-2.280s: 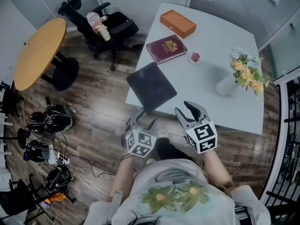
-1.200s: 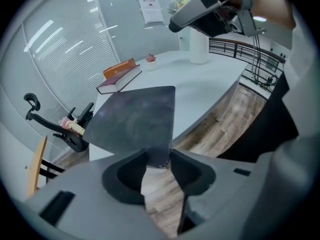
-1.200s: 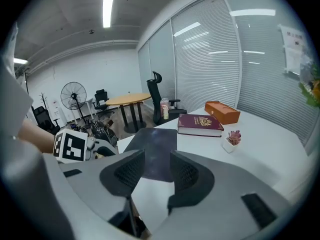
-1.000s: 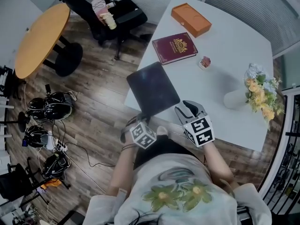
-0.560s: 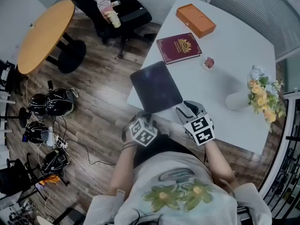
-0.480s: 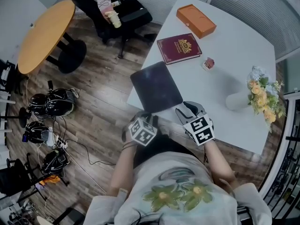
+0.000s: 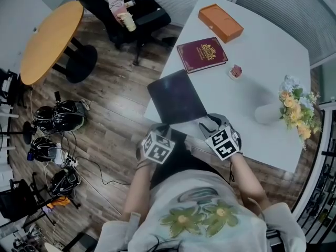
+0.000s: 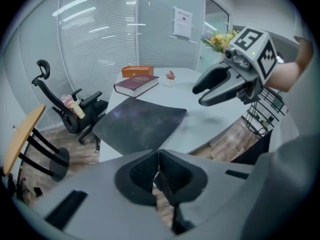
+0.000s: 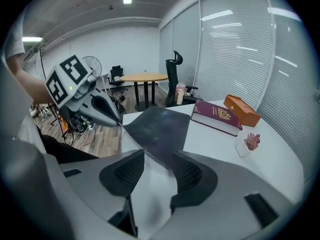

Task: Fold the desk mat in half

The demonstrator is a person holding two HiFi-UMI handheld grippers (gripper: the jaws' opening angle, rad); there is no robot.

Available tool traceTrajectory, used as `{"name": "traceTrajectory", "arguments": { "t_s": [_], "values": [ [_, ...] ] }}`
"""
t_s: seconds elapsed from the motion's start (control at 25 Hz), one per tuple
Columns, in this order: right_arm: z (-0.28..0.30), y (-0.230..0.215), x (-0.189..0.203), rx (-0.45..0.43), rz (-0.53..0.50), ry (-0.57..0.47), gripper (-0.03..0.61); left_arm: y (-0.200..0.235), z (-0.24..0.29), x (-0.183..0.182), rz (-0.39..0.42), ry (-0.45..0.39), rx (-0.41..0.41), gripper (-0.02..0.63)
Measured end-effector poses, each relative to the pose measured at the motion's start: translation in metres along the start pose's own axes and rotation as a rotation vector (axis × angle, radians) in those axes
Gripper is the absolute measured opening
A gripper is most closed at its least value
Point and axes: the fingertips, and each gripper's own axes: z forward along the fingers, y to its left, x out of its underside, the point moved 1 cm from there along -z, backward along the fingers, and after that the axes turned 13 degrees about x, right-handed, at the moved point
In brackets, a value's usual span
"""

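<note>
- Left gripper point(image 8: 159, 159) clamped the near corner of the desk mat point(image 7: 176, 96), mid-frame on the worktop point(image 7: 252, 51).
- Right gripper point(image 9: 157, 169) straddled its near edge, jaws apart.
- Mat lay unfolded; the whole fold remained.

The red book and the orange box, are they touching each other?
Apart. The head view looks down on both and shows a strip of bare white table between the dark red book and the orange box.

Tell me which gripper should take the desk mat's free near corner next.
Right. The right gripper is open, with a near corner of the desk mat between its jaws. The left gripper is shut on the other near corner.
</note>
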Motion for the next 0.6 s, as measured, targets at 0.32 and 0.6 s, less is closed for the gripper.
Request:
{"name": "traceTrajectory", "arguments": {
  "t_s": [0.32,0.6],
  "values": [
    [0.037,-0.004,0.017,0.013,-0.149,0.076,0.178,0.01,-0.007,-0.006,-0.018,-0.023,0.003,0.014],
    [0.057,-0.003,0.031,-0.028,-0.26,0.141,0.176,0.02,-0.012,-0.016,-0.034,-0.041,0.016,0.014]
  ]
}}
